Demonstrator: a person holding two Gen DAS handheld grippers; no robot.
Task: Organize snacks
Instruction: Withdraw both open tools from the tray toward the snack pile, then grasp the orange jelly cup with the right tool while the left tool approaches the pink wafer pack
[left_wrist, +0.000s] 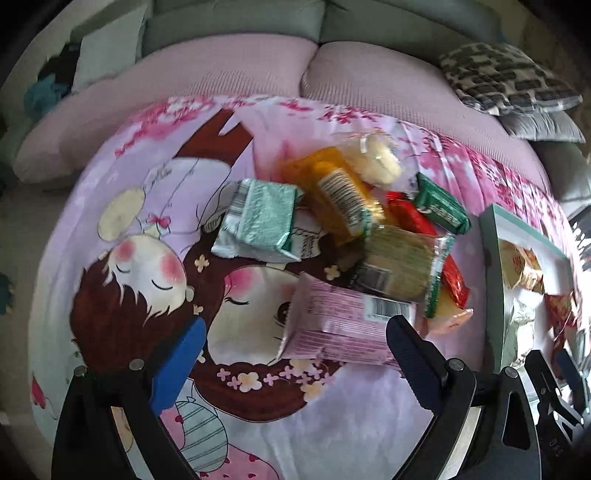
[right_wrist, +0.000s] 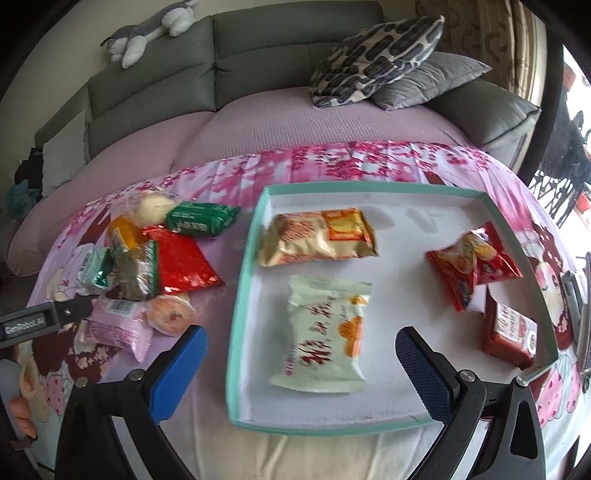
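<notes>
In the left wrist view my left gripper (left_wrist: 295, 350) is open just above a pink snack packet (left_wrist: 340, 325), whose right end lies by the dark right finger. Behind it is a pile: a silver-green packet (left_wrist: 258, 218), an orange packet (left_wrist: 332, 192), a pale bun (left_wrist: 376, 158), a green packet (left_wrist: 439, 206) and a clear cracker packet (left_wrist: 399, 266). In the right wrist view my right gripper (right_wrist: 301, 369) is open above a white packet (right_wrist: 325, 332) lying in a teal-rimmed tray (right_wrist: 247, 295). The tray also holds a gold packet (right_wrist: 317, 236), a red packet (right_wrist: 472, 262) and a dark red packet (right_wrist: 509, 332).
Everything rests on a pink cartoon-print cloth (left_wrist: 147, 258) in front of a grey sofa (right_wrist: 258, 55) with pillows (right_wrist: 376, 55). A red packet (right_wrist: 184, 266) and a peach round snack (right_wrist: 170, 314) lie between the pile and the tray. A person's fingers (right_wrist: 22, 413) show at the lower left.
</notes>
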